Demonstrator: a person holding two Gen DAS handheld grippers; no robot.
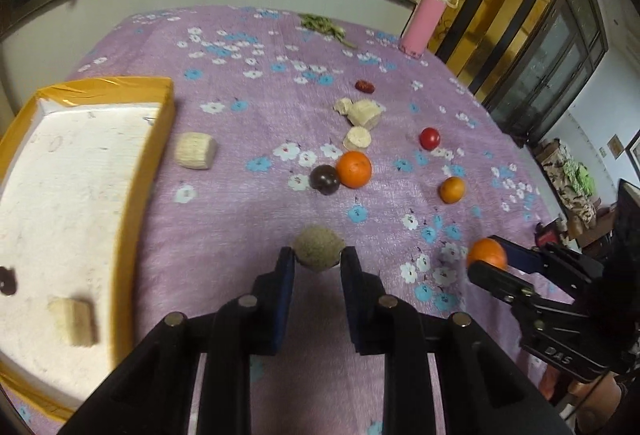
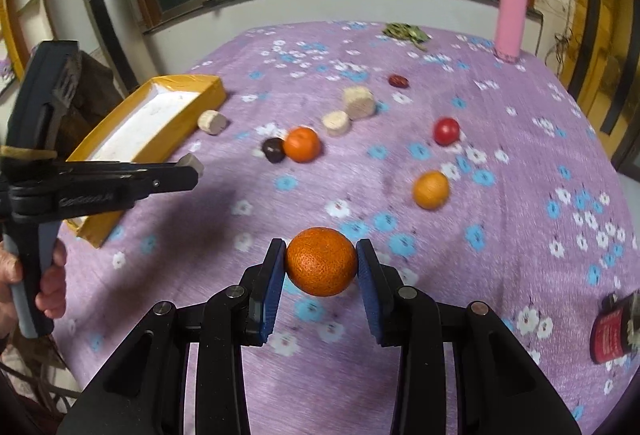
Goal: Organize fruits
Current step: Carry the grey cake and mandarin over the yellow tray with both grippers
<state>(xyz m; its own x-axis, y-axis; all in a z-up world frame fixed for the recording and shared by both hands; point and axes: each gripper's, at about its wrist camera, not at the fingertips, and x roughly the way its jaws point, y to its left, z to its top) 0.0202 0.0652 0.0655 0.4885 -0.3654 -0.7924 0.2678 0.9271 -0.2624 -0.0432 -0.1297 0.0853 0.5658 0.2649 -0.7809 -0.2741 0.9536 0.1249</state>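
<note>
Tray [image 1: 160,123] beside corn chunk [image 1: 196,151], plum [image 1: 325,179] touching orange [image 1: 353,169] — tomato [image 1: 429,138] apart

Clamped orange [image 2: 321,261], loose fruits [image 2: 431,189] beyond

Lilac cloth [image 2: 500,235] with white-and-blue flowers, yellow-rimmed white tray [image 1: 132,83], pink bottle [image 2: 510,21], orange mandarin [image 2: 321,261].

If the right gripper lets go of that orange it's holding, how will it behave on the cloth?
The orange is round, so it would probably roll, though the soft purple cloth may slow it. Its pebbled peel likely grips the right hand-held gripper pads well, and it looks firm.
</note>
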